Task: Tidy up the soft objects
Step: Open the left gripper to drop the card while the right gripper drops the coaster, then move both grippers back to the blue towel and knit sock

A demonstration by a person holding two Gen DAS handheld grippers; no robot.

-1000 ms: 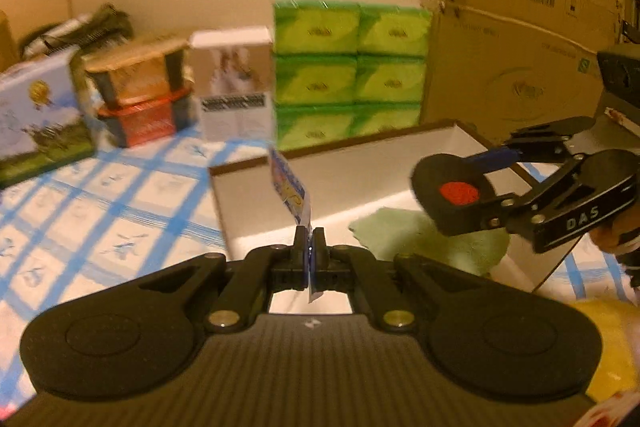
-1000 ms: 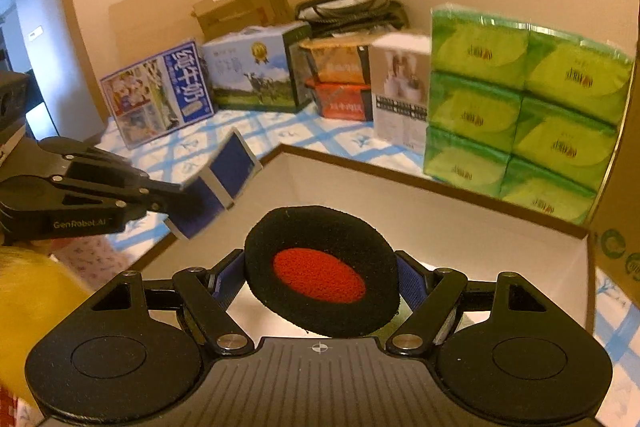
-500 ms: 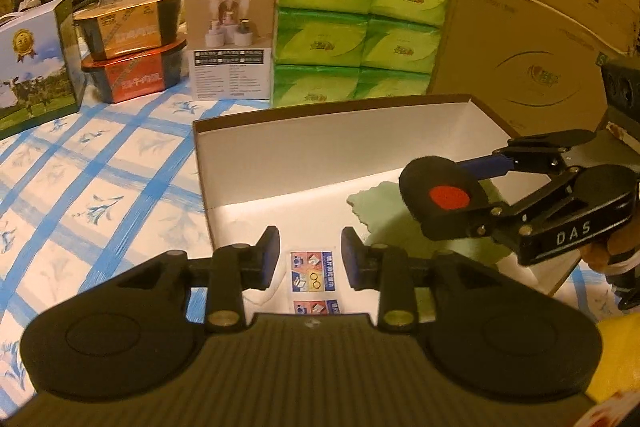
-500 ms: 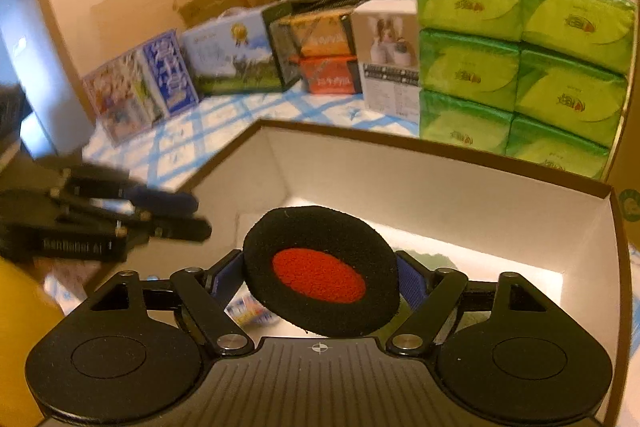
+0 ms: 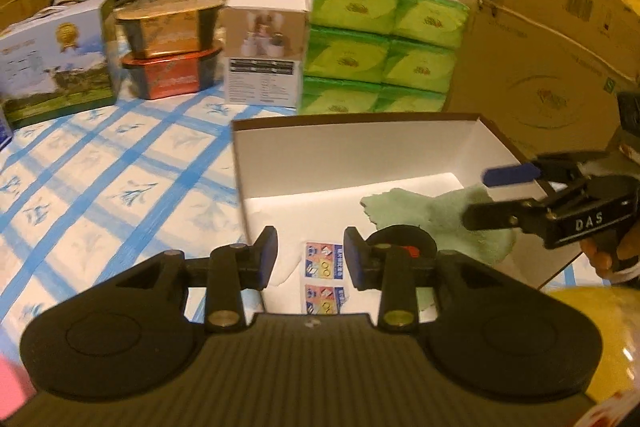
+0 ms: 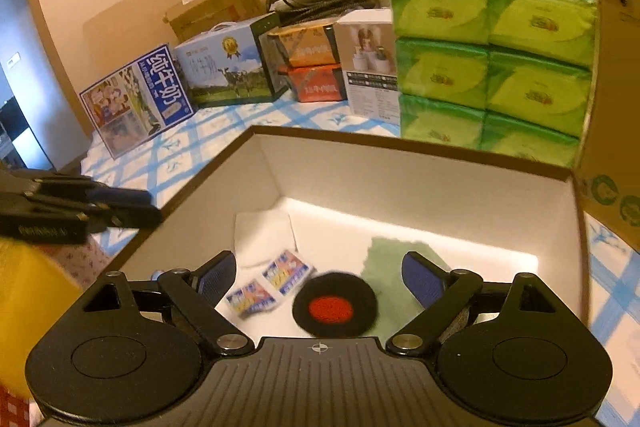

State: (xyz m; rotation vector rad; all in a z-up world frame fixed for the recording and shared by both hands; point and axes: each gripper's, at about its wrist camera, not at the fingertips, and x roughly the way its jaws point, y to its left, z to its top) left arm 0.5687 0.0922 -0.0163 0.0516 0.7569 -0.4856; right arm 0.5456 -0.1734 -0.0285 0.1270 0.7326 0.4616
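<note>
An open box (image 5: 360, 117) with white walls and a brown rim (image 6: 400, 143) holds a green cloth (image 5: 440, 215), a printed double packet (image 5: 324, 265) and a round black pad with a red centre (image 6: 334, 307). My left gripper (image 5: 311, 259) hangs open above the packet (image 6: 272, 283), nothing between its fingers. My right gripper (image 6: 320, 273) is over the box with its jaws opening; the pad lies loose on the floor below them, touching the green cloth (image 6: 384, 255). In the left wrist view the pad (image 5: 400, 239) is partly hidden behind my finger, and the right gripper (image 5: 492, 195) is at the box's right rim.
A white folded sheet (image 6: 264, 239) lies in the box's left corner. Stacked green tissue packs (image 5: 380, 39), a white carton (image 5: 264, 51), two tins (image 5: 172, 55) and a large cardboard box (image 5: 540, 47) stand behind it on the blue-checked cloth (image 5: 100, 187). Something yellow (image 5: 592, 315) sits at the near right.
My left gripper opened and the packet it held upright now lies flat in the box. My right gripper widened and the black pad dropped from it to the box floor.
</note>
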